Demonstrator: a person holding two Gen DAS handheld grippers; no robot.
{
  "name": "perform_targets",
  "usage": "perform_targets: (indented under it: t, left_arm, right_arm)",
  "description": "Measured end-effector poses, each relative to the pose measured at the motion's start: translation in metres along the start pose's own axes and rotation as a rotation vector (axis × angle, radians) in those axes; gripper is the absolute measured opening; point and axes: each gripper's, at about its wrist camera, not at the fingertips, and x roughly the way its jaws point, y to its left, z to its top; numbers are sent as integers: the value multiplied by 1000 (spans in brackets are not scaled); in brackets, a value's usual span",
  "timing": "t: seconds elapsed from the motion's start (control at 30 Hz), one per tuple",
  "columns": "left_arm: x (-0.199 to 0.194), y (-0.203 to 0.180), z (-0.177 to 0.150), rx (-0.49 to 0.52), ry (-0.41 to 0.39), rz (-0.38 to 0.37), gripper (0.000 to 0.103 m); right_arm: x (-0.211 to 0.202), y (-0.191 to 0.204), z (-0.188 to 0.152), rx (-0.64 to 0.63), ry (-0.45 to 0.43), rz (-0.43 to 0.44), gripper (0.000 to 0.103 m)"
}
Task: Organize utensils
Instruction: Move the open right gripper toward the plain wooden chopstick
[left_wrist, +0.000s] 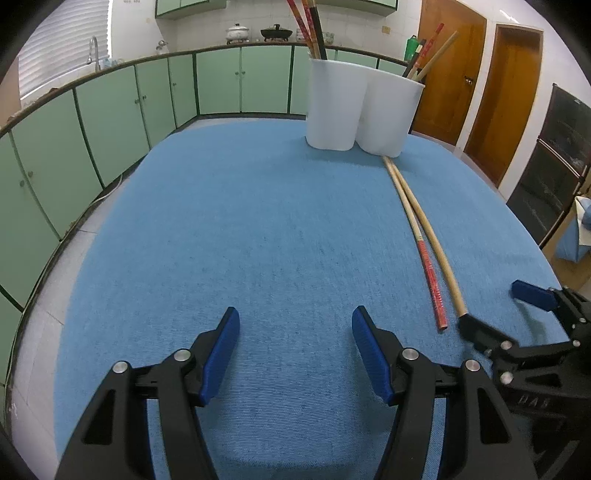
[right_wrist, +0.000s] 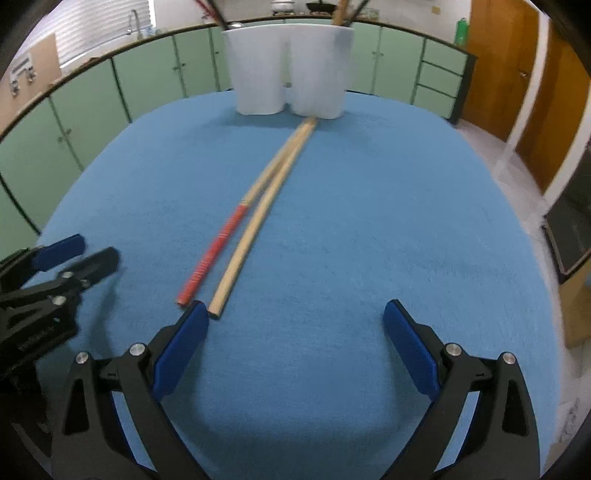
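Observation:
Two long chopsticks lie side by side on the blue table: a plain wooden one (left_wrist: 436, 236) (right_wrist: 255, 229) and one with a red end (left_wrist: 430, 273) (right_wrist: 214, 256). Their far tips touch a white double-cup holder (left_wrist: 362, 107) (right_wrist: 288, 70) that holds several more chopsticks. My left gripper (left_wrist: 295, 328) is open and empty, left of the pair. My right gripper (right_wrist: 295, 314) is open and empty; its left finger's tip (right_wrist: 195, 314) sits right at the near ends of the pair. It also shows in the left wrist view (left_wrist: 498, 306).
The blue cloth table (left_wrist: 258, 240) (right_wrist: 369, 221) drops off at its round edge. Green cabinets (left_wrist: 110, 110) line the far wall, wooden doors (left_wrist: 509, 92) stand at the right. The left gripper (right_wrist: 77, 254) shows at the right wrist view's left edge.

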Motion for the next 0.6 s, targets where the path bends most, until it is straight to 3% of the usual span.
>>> perform_targets:
  t: [0.1, 0.23, 0.4, 0.6]
  left_arm:
    - [0, 0, 0, -3, -1, -1, 62]
    - [0, -2, 0, 10, 0, 6, 62]
    - [-2, -5, 0, 24, -12, 17, 62]
    - [-1, -5, 0, 24, -8, 16, 62]
  right_arm:
    - [-5, -16, -3, 28, -5, -27, 93]
    - [-15, -24, -10, 78, -39, 61, 90]
    - [-14, -12, -15, 56, -37, 129, 67]
    - [-10, -3, -9, 44, -44, 114, 42]
